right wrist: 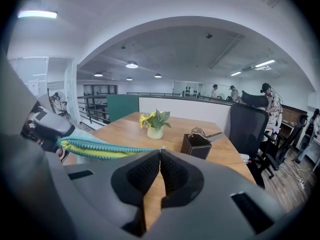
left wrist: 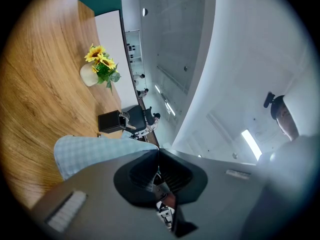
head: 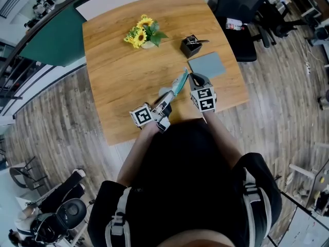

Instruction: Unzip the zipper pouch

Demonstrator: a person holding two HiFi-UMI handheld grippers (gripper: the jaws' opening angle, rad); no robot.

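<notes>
Both pinch the zipper pouch (head: 180,84): left hand-held gripper (left wrist: 159,152) on its checked fabric, right hand-held gripper (right wrist: 159,152) at the zipper end; sunflowers (head: 138,35) fill the vase (left wrist: 88,77).

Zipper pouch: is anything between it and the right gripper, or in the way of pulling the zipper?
Nothing visible. Both the right gripper and left gripper are already shut on the zipper pouch, held above the table; the pen holder stands well clear.

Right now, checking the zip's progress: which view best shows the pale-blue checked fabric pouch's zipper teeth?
The right gripper view: the pale-blue checked fabric pouch shows teal teeth and a yellow edge close up. The head view gives only a thin teal strip; the left gripper view, only checked cloth.
</notes>
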